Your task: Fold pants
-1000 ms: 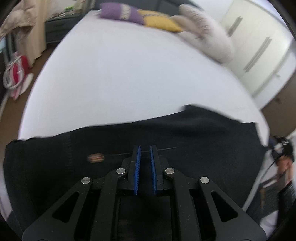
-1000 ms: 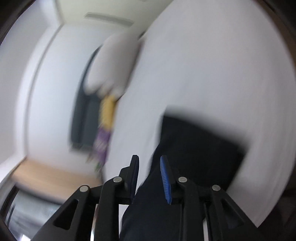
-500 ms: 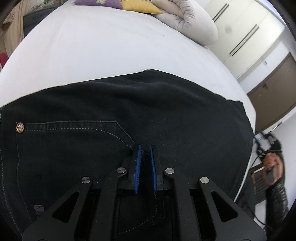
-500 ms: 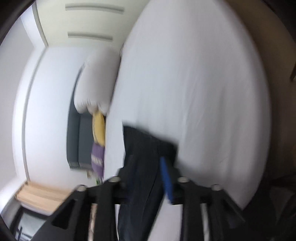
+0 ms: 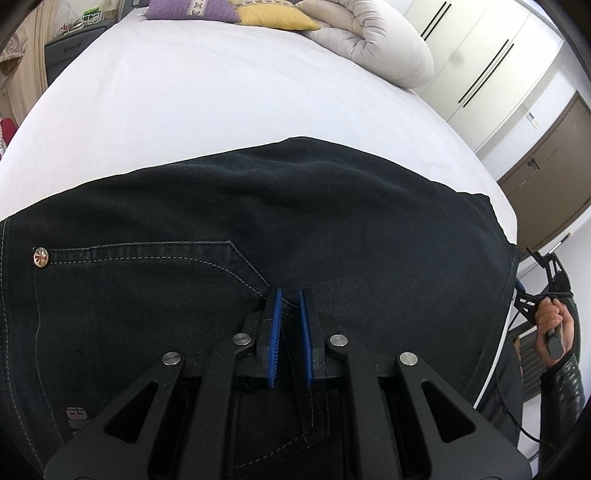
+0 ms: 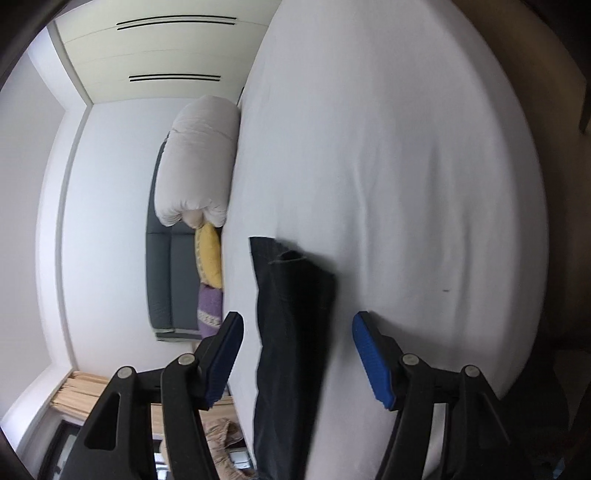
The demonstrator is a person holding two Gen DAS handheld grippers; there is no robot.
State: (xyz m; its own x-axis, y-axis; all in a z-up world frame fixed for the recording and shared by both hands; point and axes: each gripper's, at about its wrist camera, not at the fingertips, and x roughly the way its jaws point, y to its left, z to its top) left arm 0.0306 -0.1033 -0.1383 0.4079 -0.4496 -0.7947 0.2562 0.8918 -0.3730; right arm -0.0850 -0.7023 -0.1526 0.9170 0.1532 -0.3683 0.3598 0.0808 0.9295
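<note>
Black jeans (image 5: 332, 221) lie spread across the near part of a white bed (image 5: 221, 92), with a pocket seam and a metal rivet (image 5: 40, 257) showing. My left gripper (image 5: 290, 295) points down onto them beside the pocket corner, shut on a pinch of the denim. In the right wrist view a narrow dark end of the jeans (image 6: 291, 280) lies on the sheet (image 6: 406, 184). My right gripper (image 6: 298, 317) straddles it with its jaws opening, and the blue pads stand clear of the cloth on both sides.
A rolled pale duvet (image 5: 373, 48), a yellow cushion (image 5: 273, 18) and a purple one (image 5: 188, 9) sit at the head of the bed. White wardrobes (image 5: 480, 62) and a brown door (image 5: 546, 177) stand beyond. A person's hand (image 5: 554, 325) shows at the bed's right edge.
The left gripper came down and forward onto the jeans, which now lie flat and fill the view. The right gripper's jaws spread wide and let go of the dark cloth.
</note>
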